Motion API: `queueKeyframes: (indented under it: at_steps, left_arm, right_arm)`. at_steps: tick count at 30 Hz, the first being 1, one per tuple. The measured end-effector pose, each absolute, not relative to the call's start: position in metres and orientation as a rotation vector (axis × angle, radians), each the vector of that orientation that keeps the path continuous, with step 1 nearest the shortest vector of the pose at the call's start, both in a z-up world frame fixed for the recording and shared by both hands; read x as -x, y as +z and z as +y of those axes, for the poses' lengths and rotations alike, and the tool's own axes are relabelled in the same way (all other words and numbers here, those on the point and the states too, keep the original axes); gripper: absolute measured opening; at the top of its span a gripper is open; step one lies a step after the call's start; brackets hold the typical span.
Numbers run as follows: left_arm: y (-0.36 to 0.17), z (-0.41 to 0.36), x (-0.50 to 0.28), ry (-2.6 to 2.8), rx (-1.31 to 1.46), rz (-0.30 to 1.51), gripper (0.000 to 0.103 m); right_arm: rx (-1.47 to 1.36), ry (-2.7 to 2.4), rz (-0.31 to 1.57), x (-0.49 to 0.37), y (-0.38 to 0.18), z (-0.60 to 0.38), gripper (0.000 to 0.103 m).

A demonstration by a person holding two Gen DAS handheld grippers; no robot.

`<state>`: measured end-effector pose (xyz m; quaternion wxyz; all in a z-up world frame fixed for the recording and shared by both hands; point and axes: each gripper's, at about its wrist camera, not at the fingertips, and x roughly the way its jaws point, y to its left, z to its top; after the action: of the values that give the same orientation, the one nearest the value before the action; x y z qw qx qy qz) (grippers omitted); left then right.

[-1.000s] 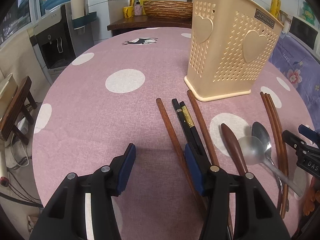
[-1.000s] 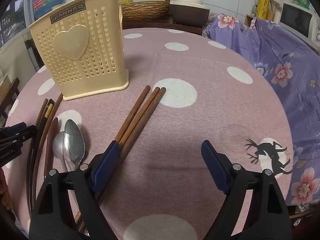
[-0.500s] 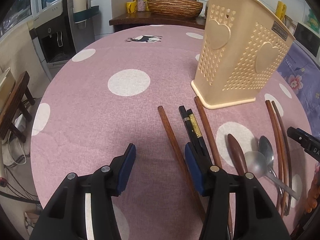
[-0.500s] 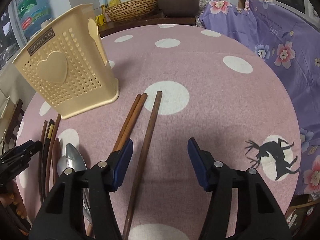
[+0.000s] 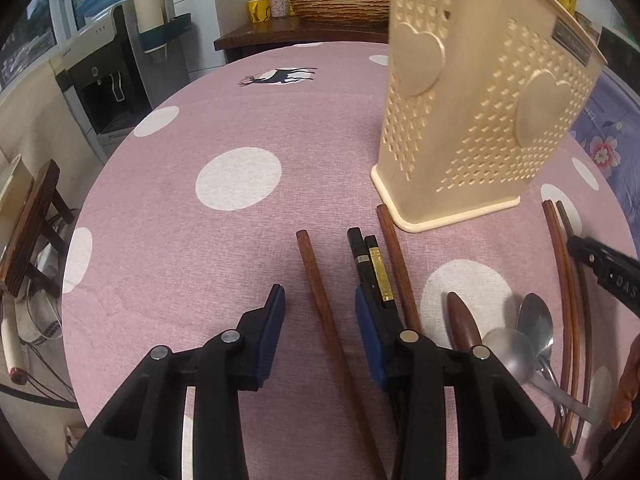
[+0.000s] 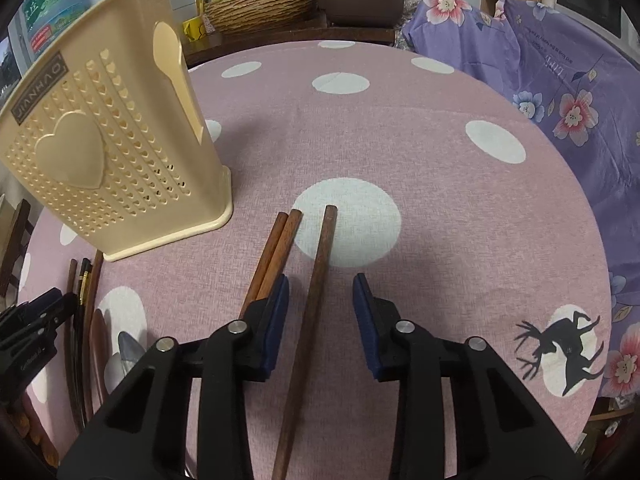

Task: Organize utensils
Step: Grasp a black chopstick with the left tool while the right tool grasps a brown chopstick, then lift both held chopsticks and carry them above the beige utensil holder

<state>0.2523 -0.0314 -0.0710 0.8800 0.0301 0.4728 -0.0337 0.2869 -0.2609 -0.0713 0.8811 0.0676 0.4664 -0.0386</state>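
Each gripper straddles one brown wooden chopstick lying flat on the pink dotted tabletop, and neither has it yet. The left gripper has just been closing; its pads stand either side of a lone chopstick without touching it, so it grasps nothing. The right gripper has also just been narrowing around a single chopstick, gaps showing on both sides.

The risk, as I judge it, lies in the neighbours. On the left, the inner pad sits right against the black gold-banded pair, so a closing finger could drag them or pinch one along. On the right, the inner pad rests over the two chopsticks lying together (same hazard). A thin round stick flat on cloth may also roll or pivot out of a shallow pinch.

The cream perforated holder stands upright nearby; a long stick gripped near one end could swing into it and miss the opening.
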Motion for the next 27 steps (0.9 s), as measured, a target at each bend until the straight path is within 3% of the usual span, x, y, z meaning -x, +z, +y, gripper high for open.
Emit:
queueKeyframes:
  at_steps: [9, 20, 27]
  left_arm:
    - [-0.071, -0.033, -0.257, -0.065, -0.053, 0.964, 0.012]
    - [-0.071, -0.031, -0.265, -0.091, -0.027, 0.954, 0.009]
    - [-0.047, -0.018, -0.257, -0.142, 0.073, 0.878, 0.009]
  right_arm:
    - [-0.090, -0.114, 0.956, -0.302, -0.073, -0.256, 0.010]
    - [-0.195, -0.055, 0.947, -0.303, -0.072, -0.272, 0.009]
    - [-0.243, 0.000, 0.844, -0.285, -0.041, -0.283, 0.009]
